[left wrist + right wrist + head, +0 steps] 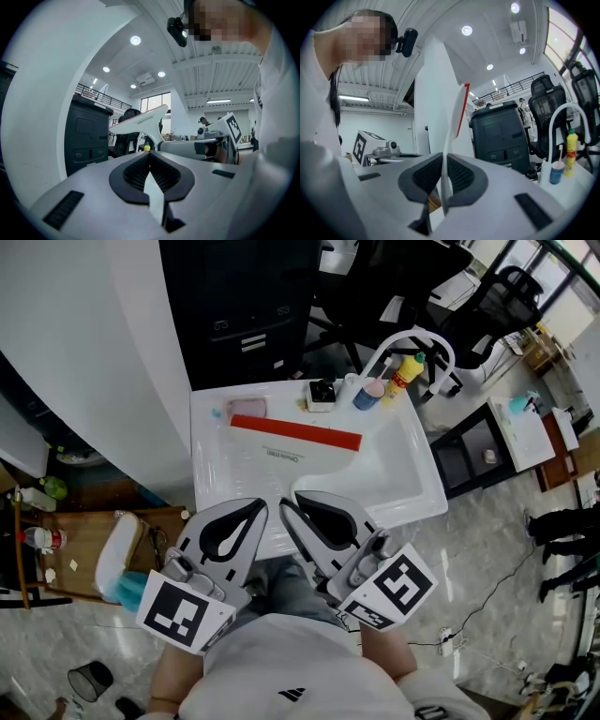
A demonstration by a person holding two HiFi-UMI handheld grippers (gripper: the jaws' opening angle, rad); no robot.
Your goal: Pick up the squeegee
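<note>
The squeegee (295,436) has a long red blade and a flat white handle, and it hangs over the white sink (417,498). In the head view my left gripper (262,508) and right gripper (288,505) meet tip to tip at the handle's near end. In the left gripper view the white handle (153,190) sits clamped between the dark pads of my left gripper (150,161). The blade (138,120) stretches off ahead of it. In the right gripper view my right gripper (444,161) is shut on the same handle, and the squeegee's red edge (462,108) rises above it.
Along the sink's back rim are a white faucet (413,337), a yellow bottle (405,371), a blue cup (367,395), a small black-and-white box (322,395) and a pink sponge (247,409). A black cabinet (246,306) stands behind. Office chairs (497,296) are at the right.
</note>
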